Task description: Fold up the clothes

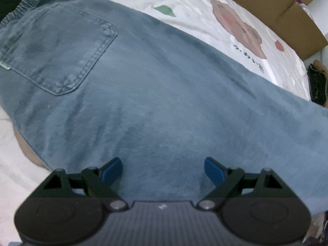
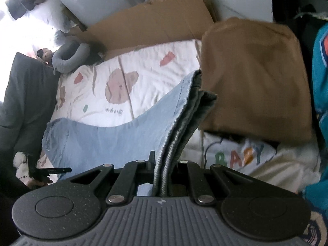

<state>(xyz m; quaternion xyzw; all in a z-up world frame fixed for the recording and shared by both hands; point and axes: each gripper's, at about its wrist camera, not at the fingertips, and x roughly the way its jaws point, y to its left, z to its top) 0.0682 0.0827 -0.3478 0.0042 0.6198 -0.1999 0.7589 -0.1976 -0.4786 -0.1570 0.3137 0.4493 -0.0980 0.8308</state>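
Blue jeans (image 1: 164, 102) lie flat on the bed, filling the left wrist view, with a back pocket (image 1: 57, 55) at the upper left. My left gripper (image 1: 163, 171) hovers just above the denim, open, with nothing between its blue pads (image 1: 111, 170). In the right wrist view my right gripper (image 2: 163, 164) is shut on a bunched leg end of the jeans (image 2: 102, 139). The cloth rises from the bed into the jaws in folded layers, and it hides the fingertips.
The white cartoon-print bedsheet (image 1: 205, 16) lies under the jeans. Cardboard (image 2: 153, 24) lines the far edge of the bed. A folded brown garment (image 2: 254, 82) and a white "BABY" garment (image 2: 235, 157) lie to the right. A person's dark sleeve (image 2: 24, 102) is at the left.
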